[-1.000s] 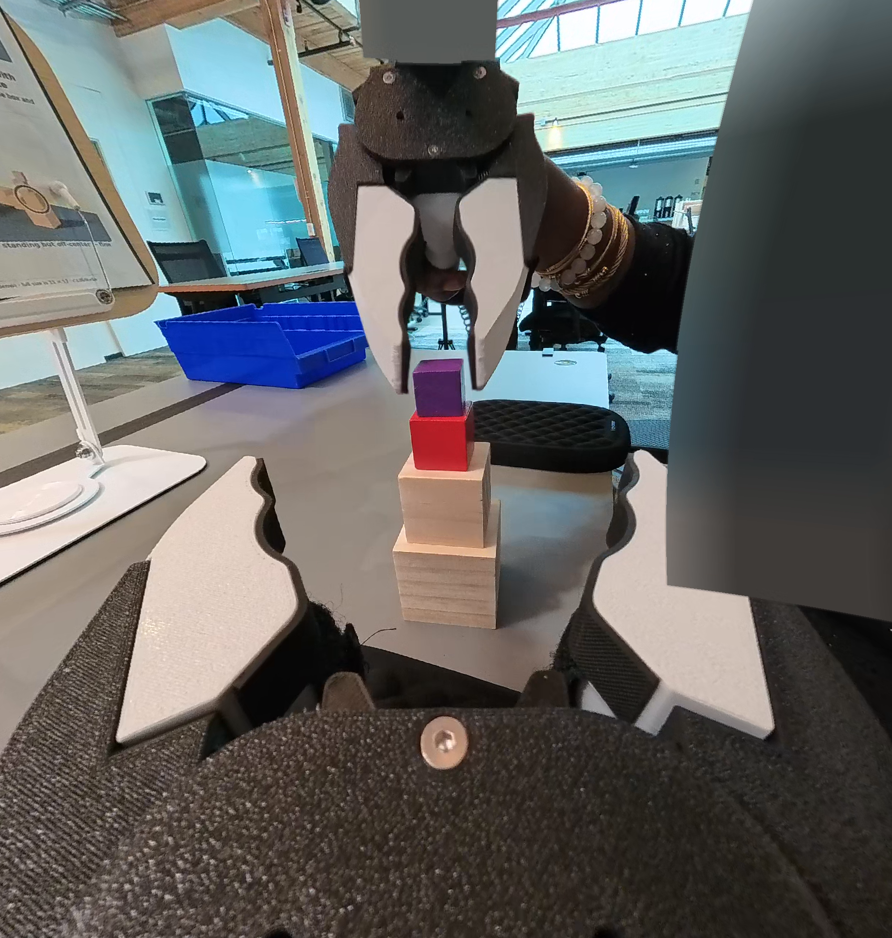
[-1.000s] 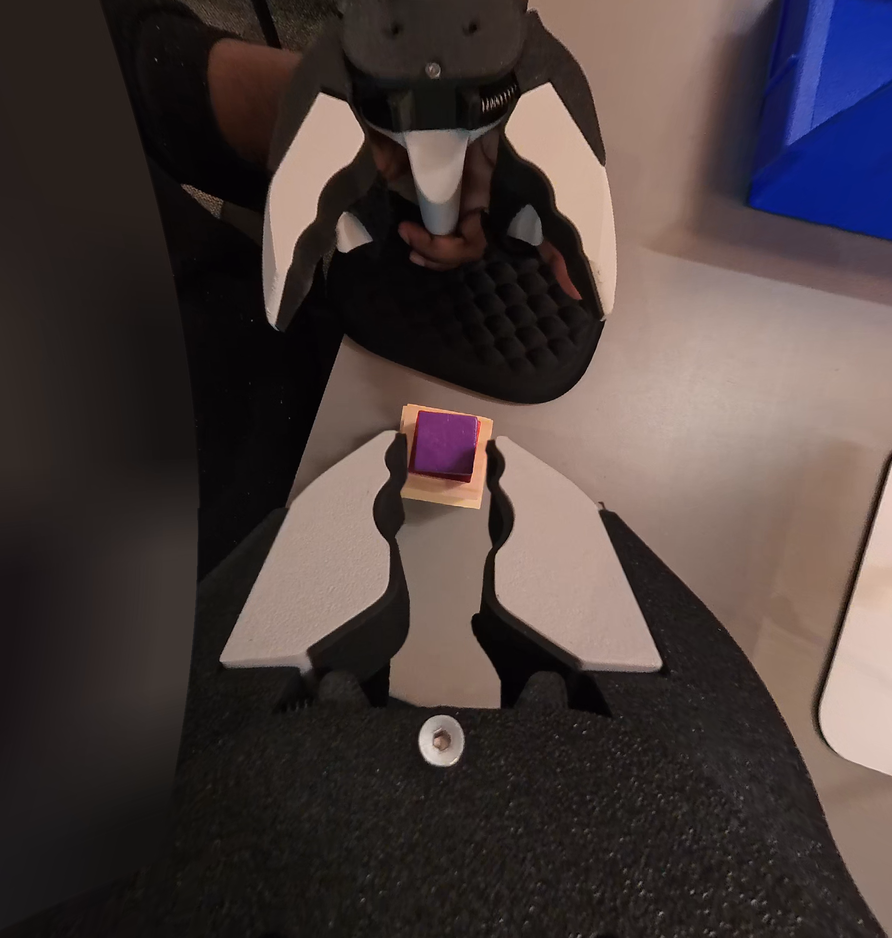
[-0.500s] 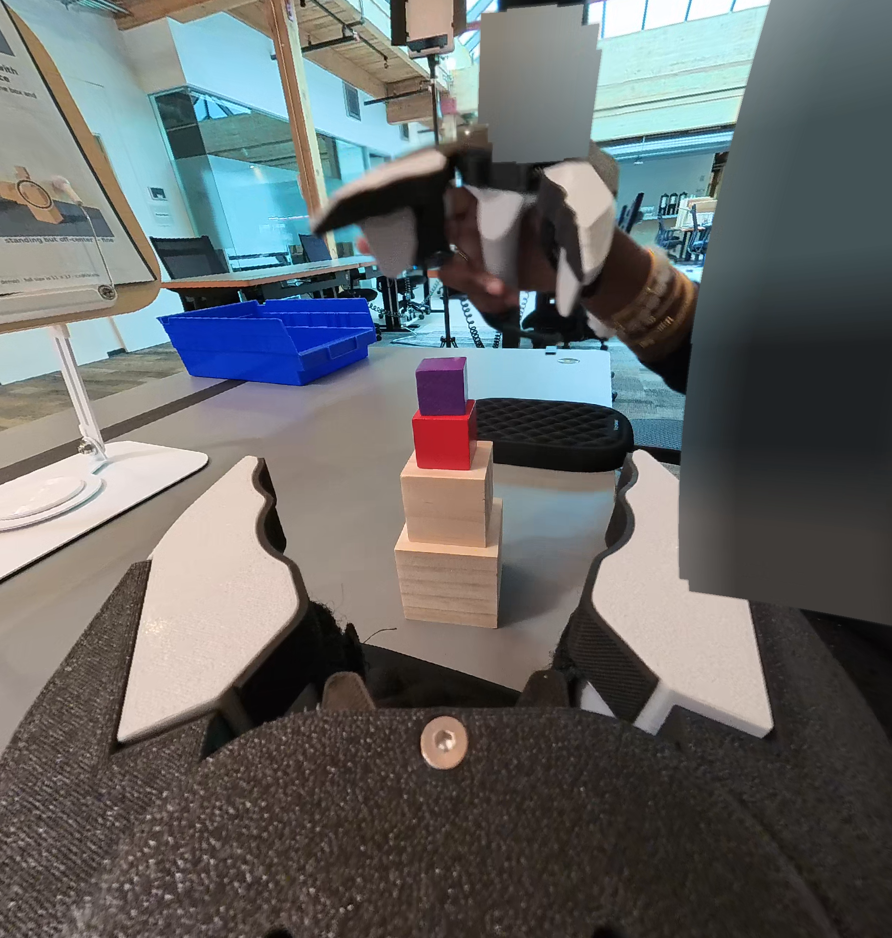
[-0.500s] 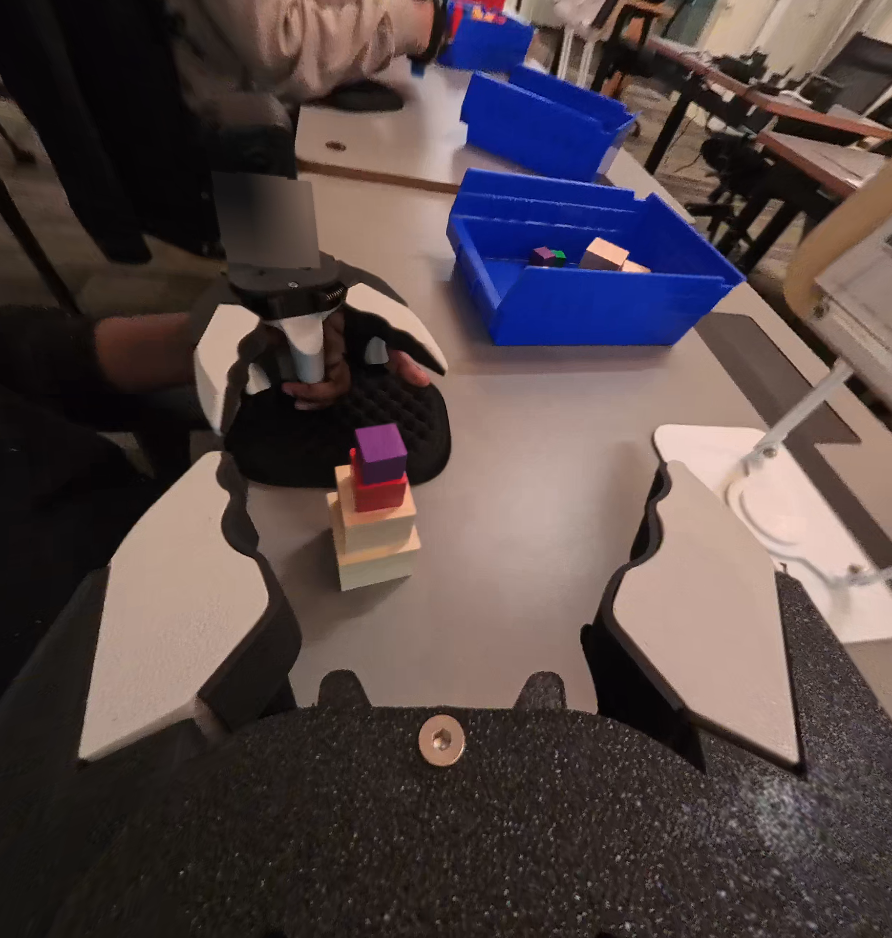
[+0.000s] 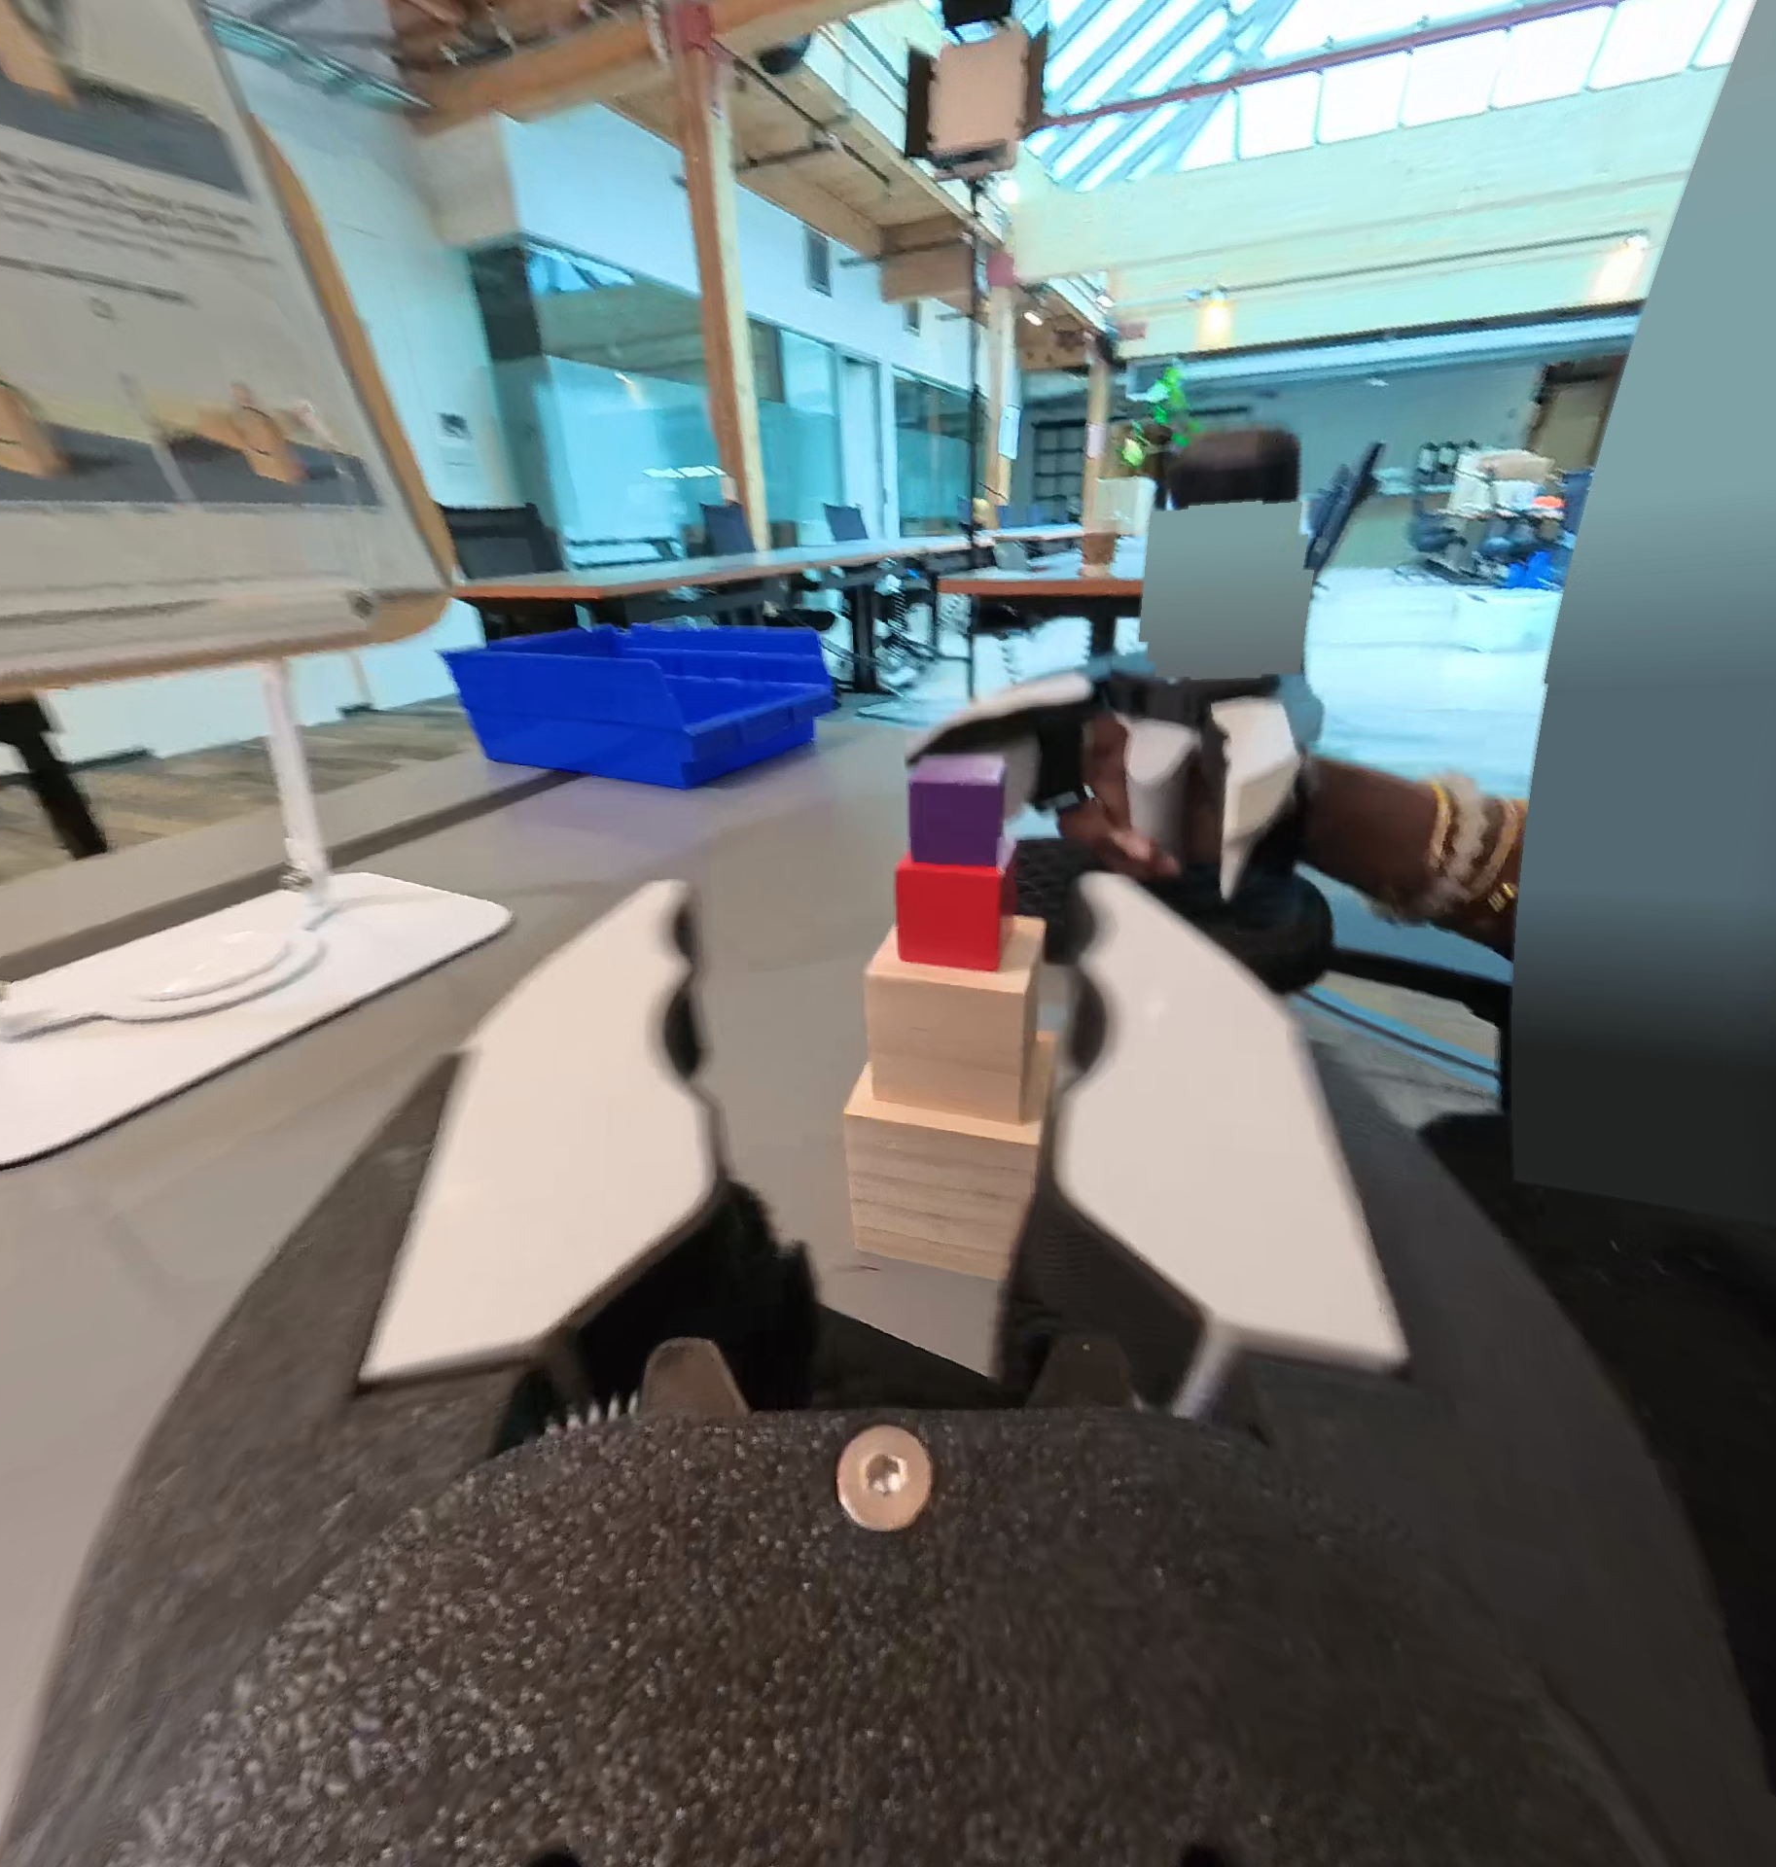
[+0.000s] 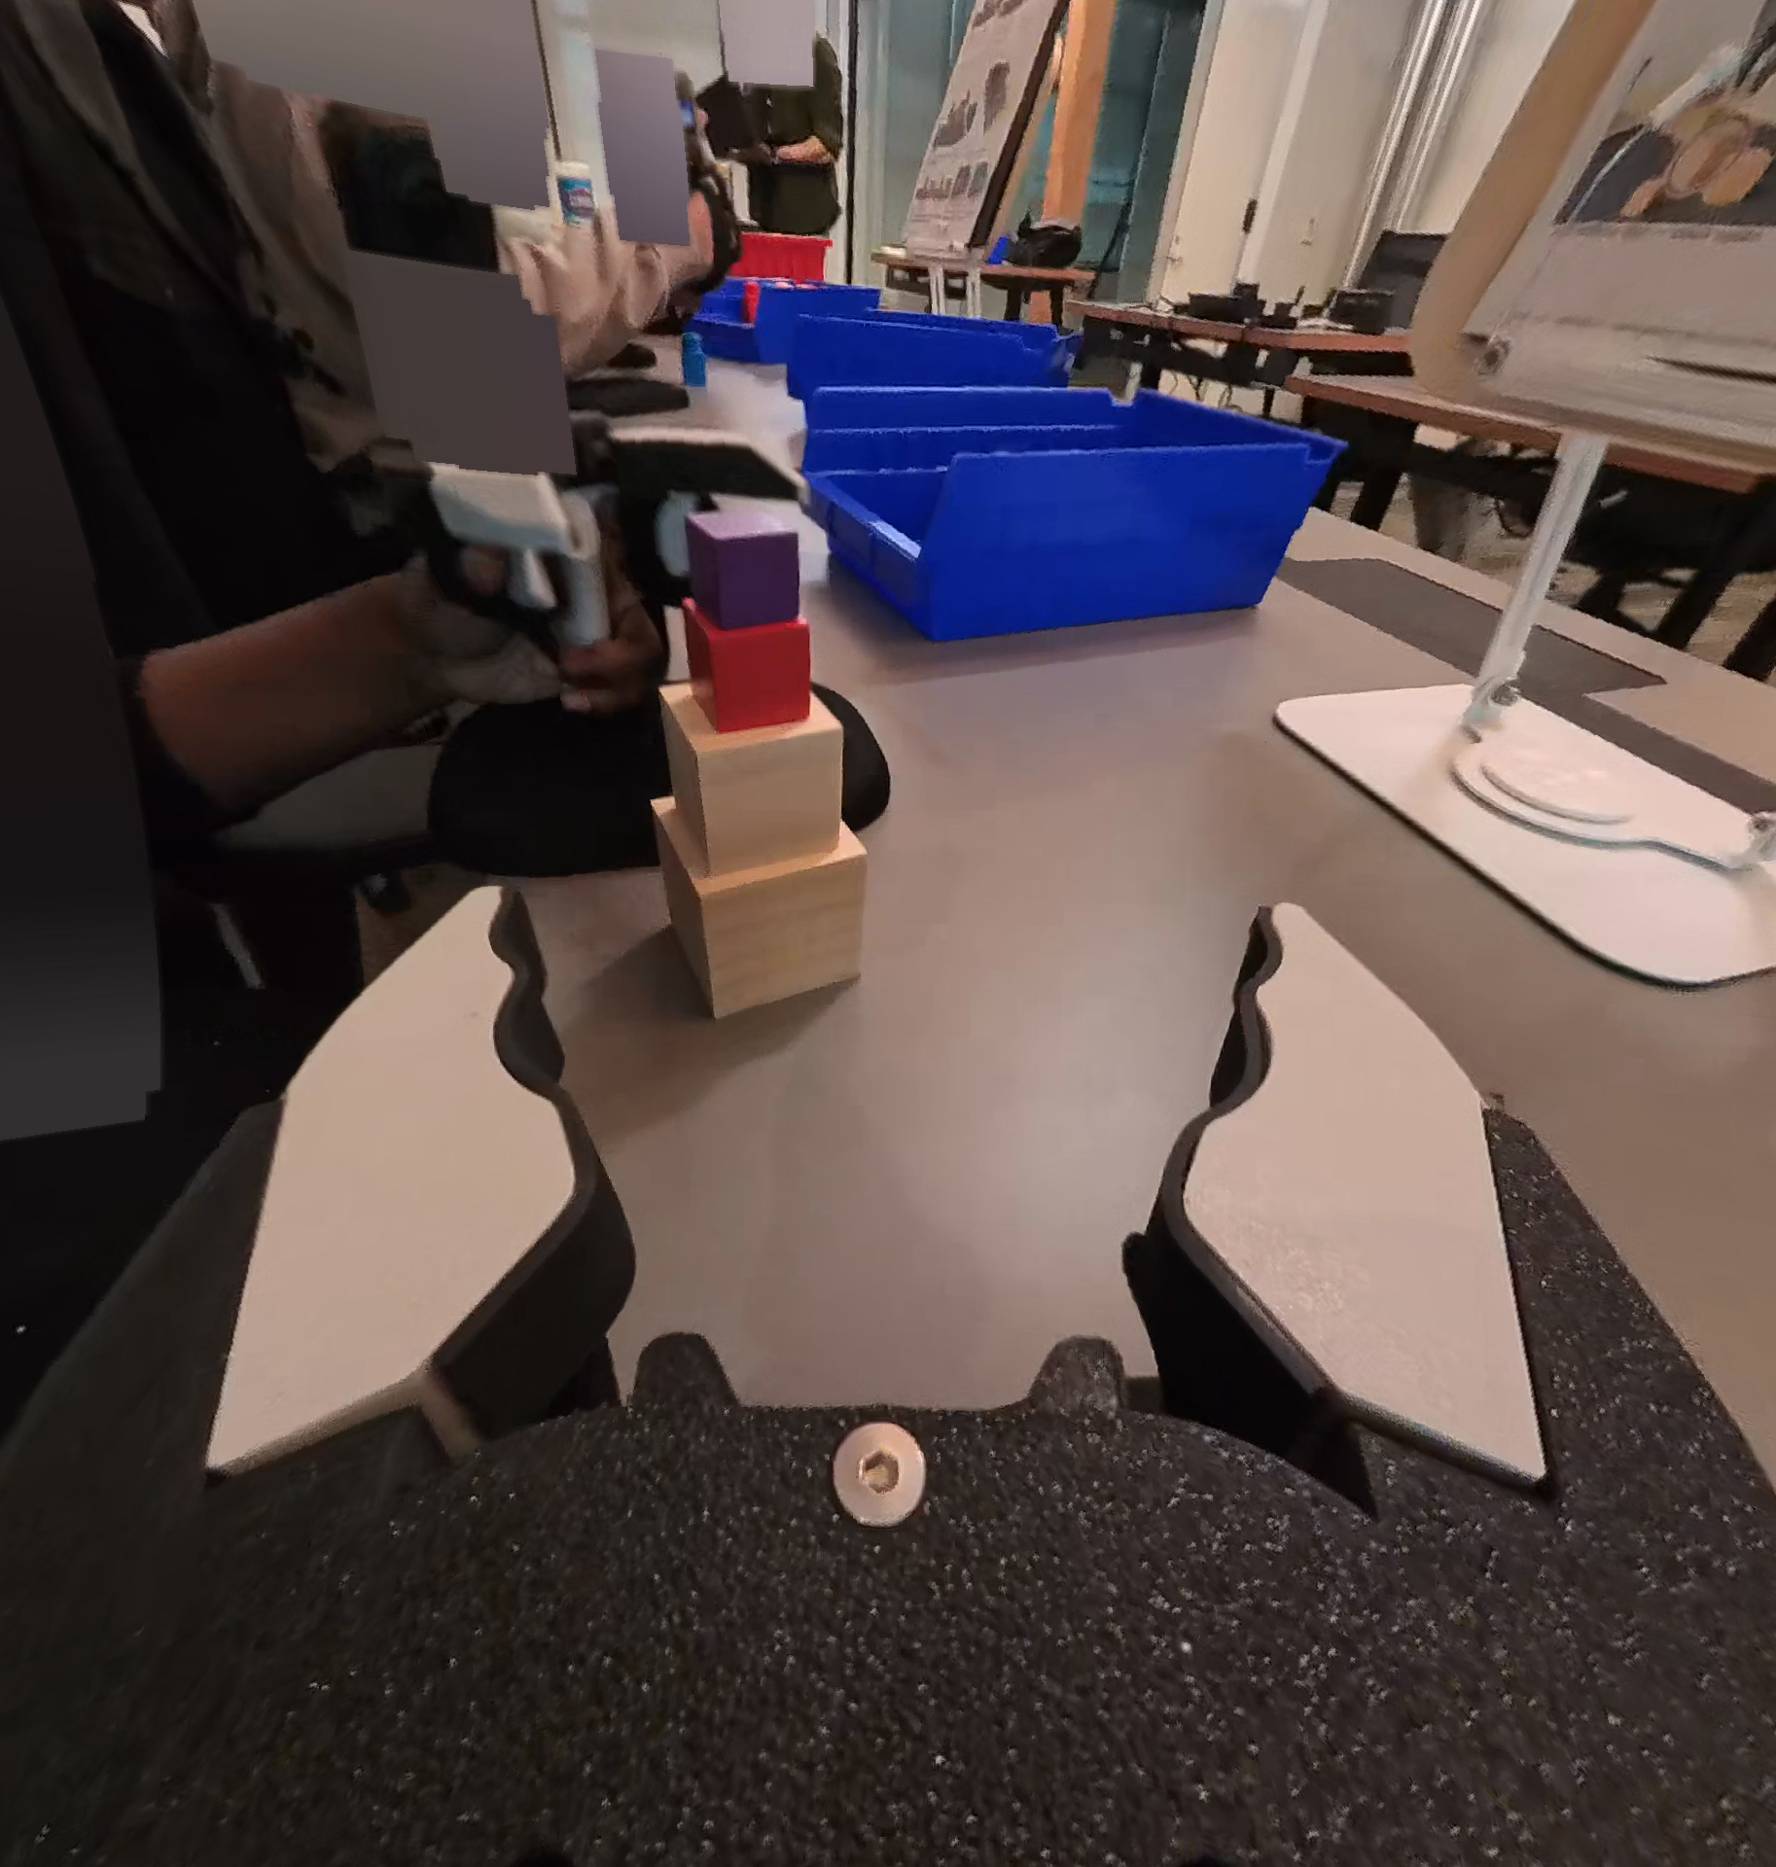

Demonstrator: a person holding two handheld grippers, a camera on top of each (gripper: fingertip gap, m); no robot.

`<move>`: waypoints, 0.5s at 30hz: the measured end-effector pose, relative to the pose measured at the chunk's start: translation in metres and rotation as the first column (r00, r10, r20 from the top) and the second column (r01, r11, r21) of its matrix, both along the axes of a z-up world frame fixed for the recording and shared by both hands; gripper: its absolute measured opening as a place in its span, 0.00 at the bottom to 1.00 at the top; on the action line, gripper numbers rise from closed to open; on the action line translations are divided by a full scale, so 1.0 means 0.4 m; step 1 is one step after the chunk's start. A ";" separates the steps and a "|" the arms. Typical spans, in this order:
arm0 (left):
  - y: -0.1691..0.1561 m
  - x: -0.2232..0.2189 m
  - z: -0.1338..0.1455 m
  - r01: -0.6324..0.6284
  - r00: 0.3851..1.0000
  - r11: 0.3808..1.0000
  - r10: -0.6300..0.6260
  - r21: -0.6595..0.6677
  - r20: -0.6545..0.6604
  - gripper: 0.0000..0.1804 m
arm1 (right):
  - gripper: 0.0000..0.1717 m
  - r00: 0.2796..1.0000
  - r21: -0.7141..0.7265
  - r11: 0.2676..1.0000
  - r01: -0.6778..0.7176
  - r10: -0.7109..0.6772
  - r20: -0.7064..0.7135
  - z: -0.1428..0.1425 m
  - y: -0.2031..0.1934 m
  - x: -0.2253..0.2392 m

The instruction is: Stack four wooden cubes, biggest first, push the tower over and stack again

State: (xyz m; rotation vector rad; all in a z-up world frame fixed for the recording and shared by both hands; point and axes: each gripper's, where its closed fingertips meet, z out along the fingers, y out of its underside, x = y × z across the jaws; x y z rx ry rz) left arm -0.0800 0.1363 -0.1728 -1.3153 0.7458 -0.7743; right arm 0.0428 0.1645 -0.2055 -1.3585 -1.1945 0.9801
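A four-block tower stands on the grey table (image 6: 1015, 909): a large pale wooden cube (image 6: 773, 924) at the bottom, a smaller wooden cube (image 6: 758, 788) on it, then a red cube (image 6: 753, 667), and a purple cube (image 6: 745, 568) on top. Each block sits a little off-centre on the one below.

The left gripper (image 5: 884, 909) points at the tower from close by, its jaws partly apart with nothing gripped. The tower shows in the gap, nearer the right finger (image 5: 1197, 1111); whether that finger touches the wooden cubes cannot be told, since the view is blurred. The left finger (image 5: 581, 1091) is clear of the blocks.

The right gripper (image 6: 889, 960) has its jaws spread wide and holds nothing. The tower stands just beyond its left fingertip, apart from both fingers.

A black textured pad (image 6: 561, 798) lies on the table beside the tower.

Behind the tower sits a blue plastic bin (image 6: 1066, 515) with inner dividers and a low front. From these low angles its contents cannot be seen. More blue bins (image 6: 924, 349) line up farther along the table, and a red bin (image 6: 783, 258) stands beyond them; what they hold is also hidden.

A white stand base (image 6: 1571, 828) rests on the table and carries a tilted printed board (image 5: 146, 333).
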 end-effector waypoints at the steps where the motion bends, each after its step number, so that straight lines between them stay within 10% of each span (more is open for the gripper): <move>1: -0.002 -0.007 0.011 -0.017 1.000 1.000 0.017 0.008 0.002 0.28 | 0.74 1.000 0.006 1.000 0.004 -0.004 -0.003 -0.002 0.001 0.002; 3: -0.003 -0.019 0.016 -0.048 0.998 0.999 0.047 -0.015 -0.050 0.01 | 0.74 1.000 0.008 1.000 -0.003 0.003 -0.020 0.007 -0.002 0.005; 8: -0.007 -0.024 -0.117 -0.163 0.878 0.954 0.024 -0.252 -0.478 0.00 | 0.71 1.000 0.000 1.000 -0.008 0.008 -0.010 -0.002 -0.001 0.004; 15: -0.024 0.044 -0.160 -0.129 0.840 0.934 -0.076 -0.334 -0.537 0.00 | 0.71 1.000 0.010 1.000 0.013 -0.013 -0.005 -0.004 0.004 0.004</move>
